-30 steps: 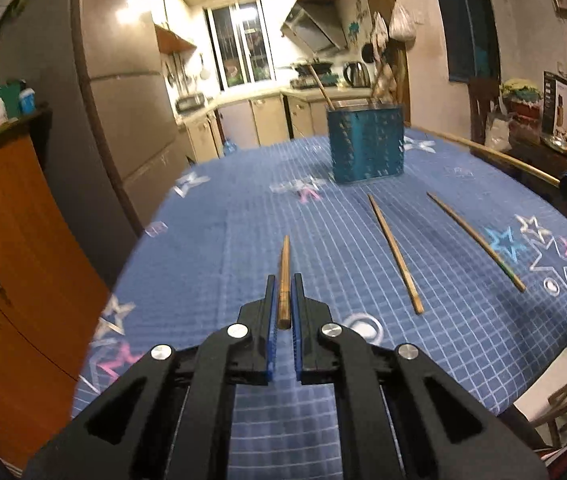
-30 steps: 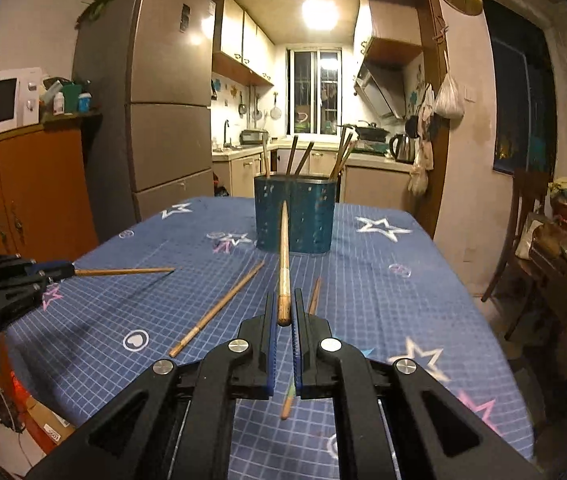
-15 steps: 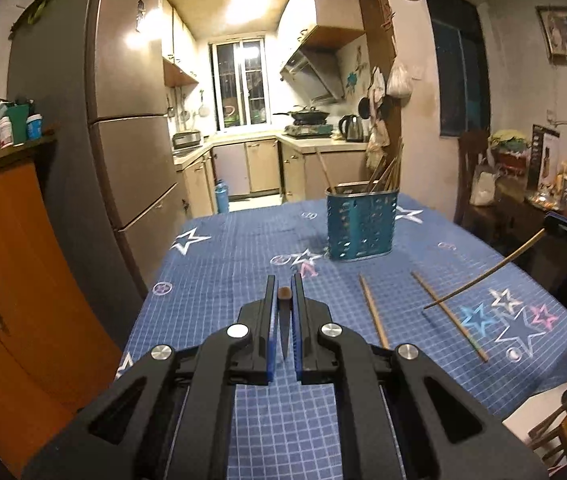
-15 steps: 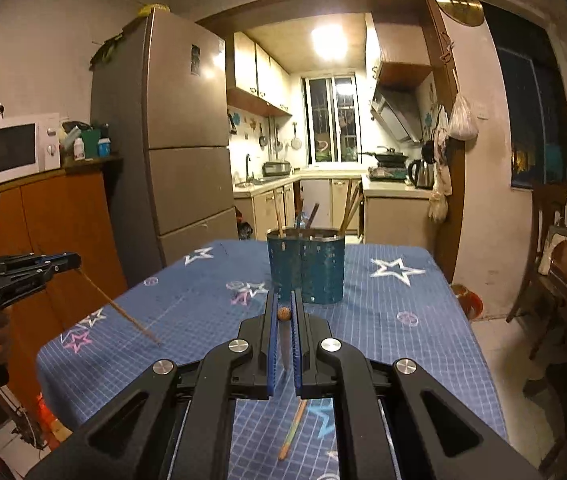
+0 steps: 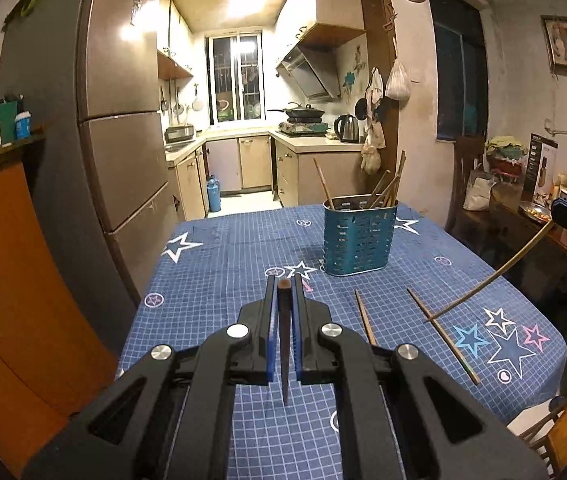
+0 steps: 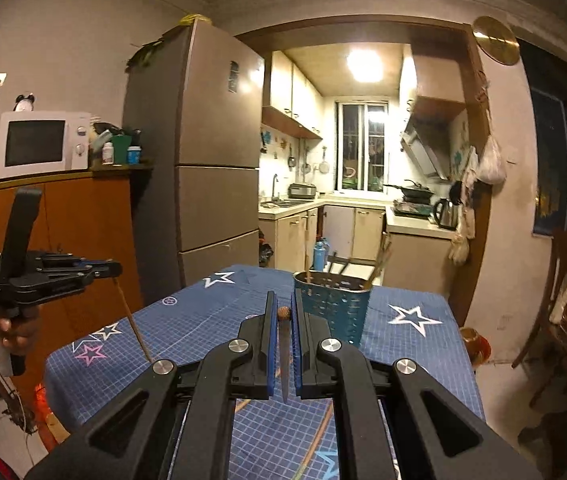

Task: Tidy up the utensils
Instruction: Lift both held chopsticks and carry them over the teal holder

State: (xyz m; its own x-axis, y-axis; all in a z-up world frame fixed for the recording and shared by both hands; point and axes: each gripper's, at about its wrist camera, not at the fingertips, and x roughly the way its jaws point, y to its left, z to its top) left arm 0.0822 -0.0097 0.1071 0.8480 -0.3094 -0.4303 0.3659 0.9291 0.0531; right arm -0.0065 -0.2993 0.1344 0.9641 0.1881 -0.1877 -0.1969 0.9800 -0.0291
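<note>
My left gripper is shut on a wooden chopstick that hangs tip down, held above the blue tablecloth. My right gripper is shut on another chopstick, also hanging tip down. A teal perforated utensil holder stands upright on the table with several chopsticks in it; it also shows in the right wrist view. Two loose chopsticks lie on the cloth right of the left gripper. The left gripper appears in the right wrist view, the right gripper's chopstick in the left wrist view.
A tall fridge and an orange cabinet stand left of the table. A wooden chair sits at the table's near right corner. A cluttered sideboard and another chair are on the right.
Both grippers have lifted from table level and tilted up, so each held chopstick swung from pointing forward to hanging tip down. The view now takes in the whole kitchen.
</note>
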